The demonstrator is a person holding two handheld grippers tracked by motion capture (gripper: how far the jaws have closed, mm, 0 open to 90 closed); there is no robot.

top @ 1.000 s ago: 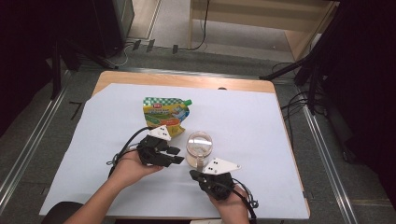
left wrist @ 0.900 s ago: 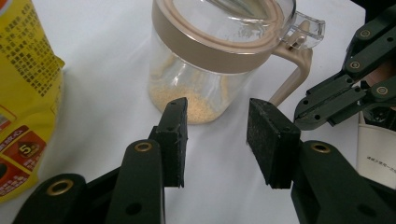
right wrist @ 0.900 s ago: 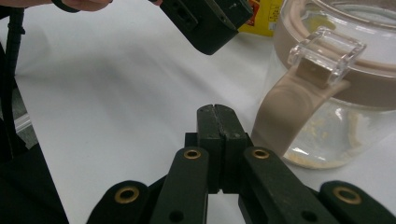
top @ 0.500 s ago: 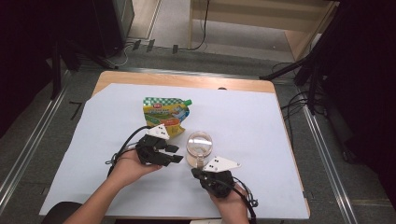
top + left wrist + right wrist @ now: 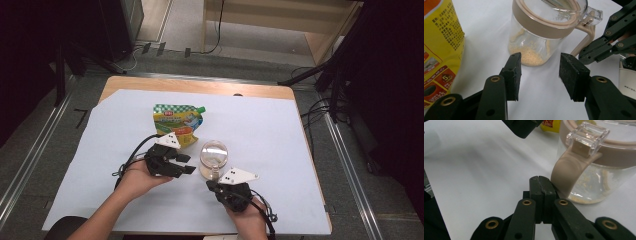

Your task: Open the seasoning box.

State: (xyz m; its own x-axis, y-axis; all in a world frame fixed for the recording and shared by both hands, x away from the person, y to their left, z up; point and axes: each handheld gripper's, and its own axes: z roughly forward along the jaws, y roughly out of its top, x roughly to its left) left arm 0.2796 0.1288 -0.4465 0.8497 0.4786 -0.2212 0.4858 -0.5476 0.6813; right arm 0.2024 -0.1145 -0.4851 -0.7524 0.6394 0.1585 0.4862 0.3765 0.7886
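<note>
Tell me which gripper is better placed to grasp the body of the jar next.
Left. The left gripper is open, its jaws facing the jar with the glass body framed between them. The right gripper is shut, its tips beside the jar's handle.

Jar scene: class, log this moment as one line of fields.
left gripper: open, facing jar | right gripper: shut, beside jar handle | pouch: lying behind

black jaws | brass rivets | white three-cornered plates | black cables
</note>
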